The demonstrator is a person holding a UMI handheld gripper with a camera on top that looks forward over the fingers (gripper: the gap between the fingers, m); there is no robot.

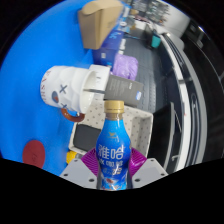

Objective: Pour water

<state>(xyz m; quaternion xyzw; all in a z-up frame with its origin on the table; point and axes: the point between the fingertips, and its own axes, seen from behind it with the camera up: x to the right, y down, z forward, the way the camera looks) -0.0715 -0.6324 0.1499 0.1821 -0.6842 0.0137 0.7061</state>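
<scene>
I've got one bottle (113,143) clamped between the fingers (82,171), blue label with white Chinese characters I can't read, one white cup (68,88) just beyond it.

The tongs (113,172) show 2 light grey angular fingers, each with a purple pad (134,168) on its inner face.

Glossy plastic bottle (114,145) w/ blue label, smooth blue tabletop (40,55)
</scene>
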